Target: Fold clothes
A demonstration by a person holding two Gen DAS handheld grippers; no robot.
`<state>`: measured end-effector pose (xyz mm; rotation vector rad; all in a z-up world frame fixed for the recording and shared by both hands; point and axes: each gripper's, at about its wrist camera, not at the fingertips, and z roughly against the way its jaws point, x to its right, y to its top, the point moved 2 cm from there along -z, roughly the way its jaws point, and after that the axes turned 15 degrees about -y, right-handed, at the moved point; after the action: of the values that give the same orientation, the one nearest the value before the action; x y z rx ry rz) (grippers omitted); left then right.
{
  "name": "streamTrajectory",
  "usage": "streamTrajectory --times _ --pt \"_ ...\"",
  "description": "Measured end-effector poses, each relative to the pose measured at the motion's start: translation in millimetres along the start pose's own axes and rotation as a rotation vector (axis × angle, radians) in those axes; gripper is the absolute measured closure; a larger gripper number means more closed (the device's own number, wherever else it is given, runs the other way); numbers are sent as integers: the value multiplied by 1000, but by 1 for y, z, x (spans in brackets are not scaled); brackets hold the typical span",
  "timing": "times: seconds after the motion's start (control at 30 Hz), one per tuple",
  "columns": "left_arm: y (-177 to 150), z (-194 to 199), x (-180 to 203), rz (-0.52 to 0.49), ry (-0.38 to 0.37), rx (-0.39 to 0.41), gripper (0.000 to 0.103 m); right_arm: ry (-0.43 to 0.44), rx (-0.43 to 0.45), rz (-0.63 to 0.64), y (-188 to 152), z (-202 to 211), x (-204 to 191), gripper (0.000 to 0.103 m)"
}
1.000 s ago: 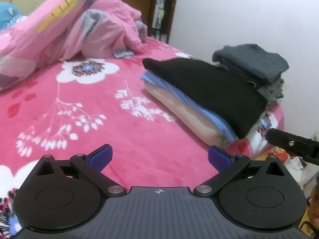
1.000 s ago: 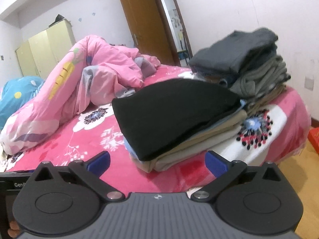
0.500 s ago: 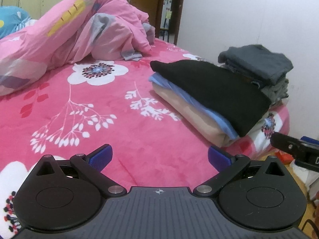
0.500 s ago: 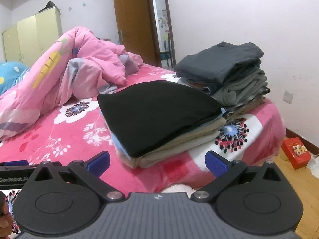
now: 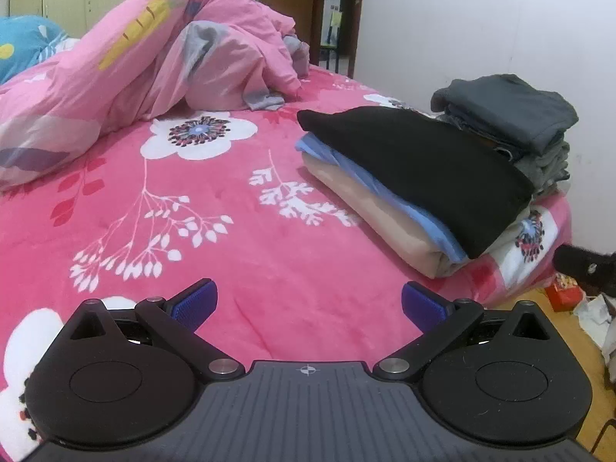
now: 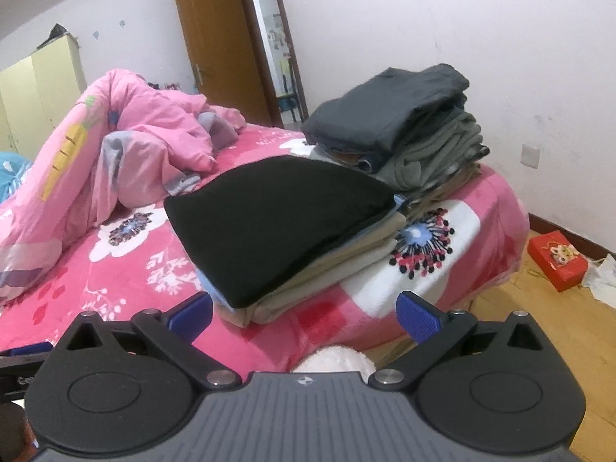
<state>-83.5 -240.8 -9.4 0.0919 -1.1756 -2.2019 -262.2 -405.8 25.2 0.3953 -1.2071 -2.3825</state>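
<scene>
A folded black garment (image 5: 419, 165) (image 6: 277, 219) tops a flat pile with a blue layer (image 5: 369, 177) and a beige layer (image 5: 377, 219) beneath it, near the bed's corner. Behind that rises a taller stack of grey folded clothes (image 5: 512, 119) (image 6: 400, 123). My left gripper (image 5: 308, 304) hovers open above the pink floral blanket (image 5: 192, 208), well short of the pile, with nothing between its blue pads. My right gripper (image 6: 304, 313) is open too, empty, back from the bed's edge and facing the black garment.
A crumpled pink duvet (image 5: 134, 61) (image 6: 115, 146) is heaped at the head of the bed. A brown door (image 6: 219, 38) stands open behind. On the wooden floor to the right lie a red box (image 6: 558, 260) and white paper (image 6: 604, 277). The other gripper's black tip (image 5: 585, 267) shows at the right edge.
Both grippers have pulled back and risen from the folded pile, so the clothes look smaller and more of the bed and floor shows. Both stayed open and empty.
</scene>
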Motion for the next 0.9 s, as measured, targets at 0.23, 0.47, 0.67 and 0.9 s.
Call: streamTrajectory --times 0.23,0.47,0.67,0.9 --pt "3 5 -7 27 5 8 0 -64 62 138 -7 6 -23 0" --pt "2 7 -7 3 -2 17 0 -65 66 204 -10 10 -46 0" --pt "4 8 -10 5 9 33 0 -63 22 192 -7 6 -52 0" --pt "7 11 -14 -19 57 57 0 -94 7 170 -4 1 -49 0"
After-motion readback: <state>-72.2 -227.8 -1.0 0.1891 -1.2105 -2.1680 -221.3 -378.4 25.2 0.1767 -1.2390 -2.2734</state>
